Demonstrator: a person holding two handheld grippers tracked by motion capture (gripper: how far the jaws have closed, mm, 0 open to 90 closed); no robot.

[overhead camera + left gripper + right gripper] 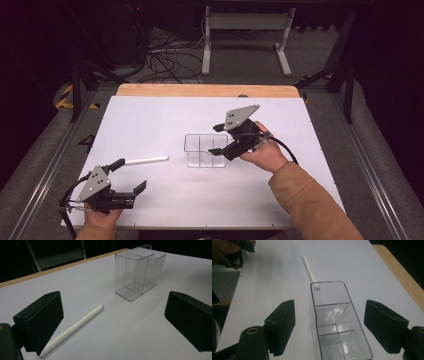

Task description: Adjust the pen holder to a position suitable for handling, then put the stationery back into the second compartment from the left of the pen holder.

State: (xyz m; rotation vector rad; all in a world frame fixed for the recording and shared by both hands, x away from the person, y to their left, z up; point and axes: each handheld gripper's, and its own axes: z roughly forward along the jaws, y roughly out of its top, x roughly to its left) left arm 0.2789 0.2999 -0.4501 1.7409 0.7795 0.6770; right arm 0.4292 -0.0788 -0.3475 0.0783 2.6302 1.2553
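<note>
A clear plastic box (199, 150) with three compartments stands empty at the middle of the white table. My right gripper (218, 139) is open at the box's right end, one jaw on each side of it and neither touching. Its own view has the box (332, 305) running lengthwise between the jaws of the right gripper (332, 326). A white pen (146, 160) lies flat just left of the box. My left gripper (129, 176) is open near the front left corner. The pen (75, 326) lies beside the left jaw of the left gripper (113, 320), its near end under that jaw's edge.
The white table top (165, 120) has a wooden strip (207, 90) along its far edge. Beyond it, a white frame (245, 30) and loose cables (167, 60) are on the floor. Dark stands rise at both sides.
</note>
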